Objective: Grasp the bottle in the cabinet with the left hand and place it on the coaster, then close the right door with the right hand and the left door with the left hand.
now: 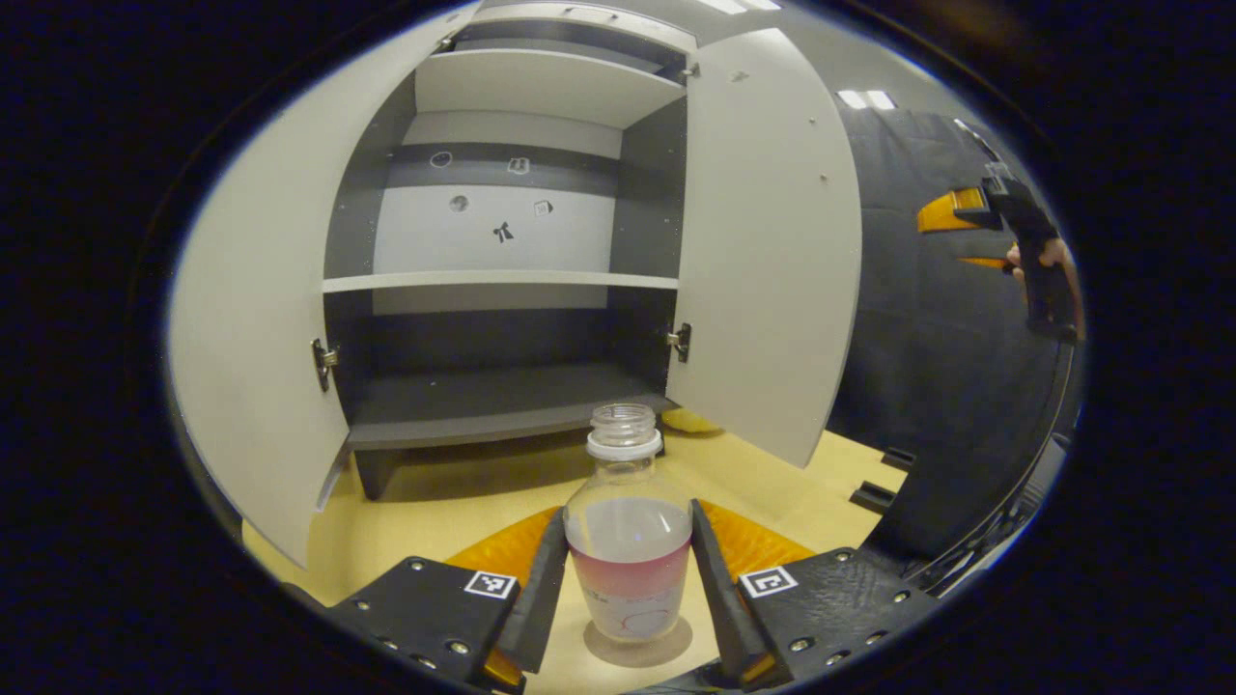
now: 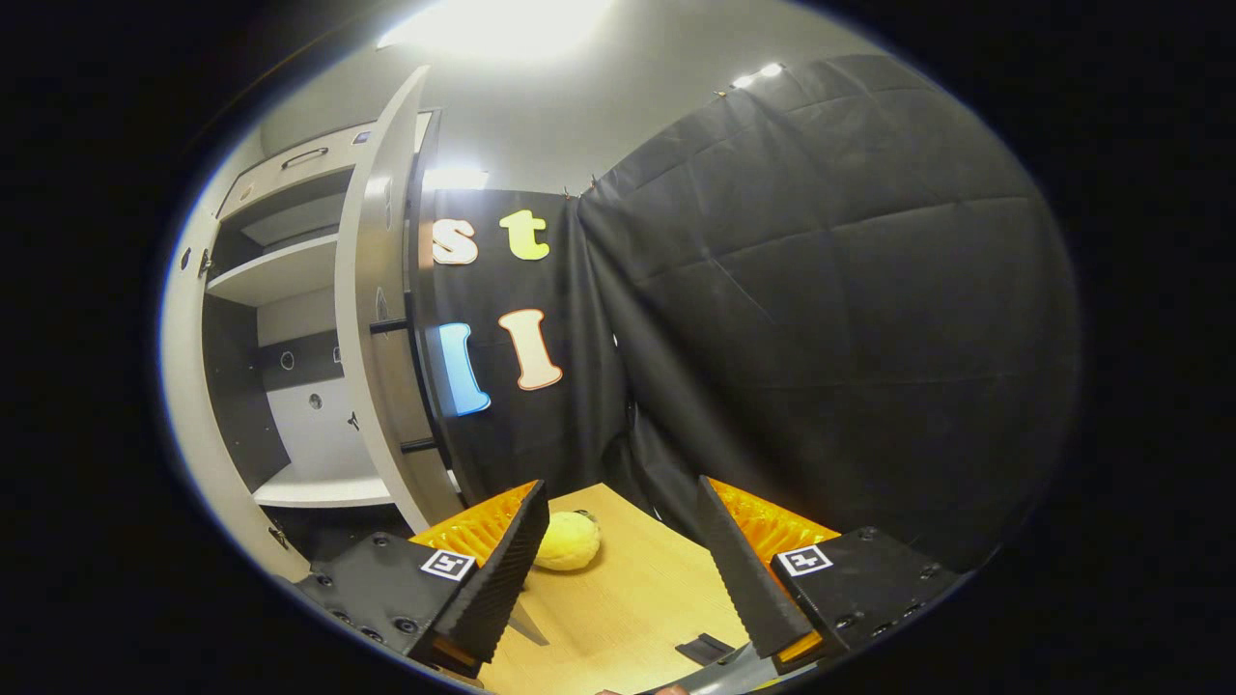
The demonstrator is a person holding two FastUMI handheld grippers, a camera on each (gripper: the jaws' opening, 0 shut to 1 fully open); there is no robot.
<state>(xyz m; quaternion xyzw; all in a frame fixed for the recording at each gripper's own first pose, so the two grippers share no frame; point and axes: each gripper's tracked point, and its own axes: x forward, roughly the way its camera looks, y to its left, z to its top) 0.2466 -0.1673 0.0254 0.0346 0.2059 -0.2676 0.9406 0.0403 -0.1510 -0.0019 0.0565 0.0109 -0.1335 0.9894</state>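
A clear bottle (image 1: 628, 526) with pink liquid and no cap stands upright on the wooden table, in front of the open cabinet (image 1: 502, 396). Its base rests on a round greyish coaster (image 1: 657, 654). My left gripper (image 1: 628, 569) has a finger pressed against each side of the bottle. Both cabinet doors stand wide open, the left door (image 1: 261, 319) and the right door (image 1: 772, 241). The right gripper (image 1: 966, 232) is held high at the far right by a hand (image 1: 1053, 259). In the right gripper view, my right gripper (image 2: 618, 560) is open and holds nothing, just right of the right door's edge (image 2: 381, 319).
The cabinet shelves (image 1: 497, 281) are bare, with small stickers on the back panel. A yellow lemon-like object (image 2: 568, 541) lies on the table (image 2: 628, 598) beside the right door. Black cloth walls (image 2: 821, 338) close off the right side.
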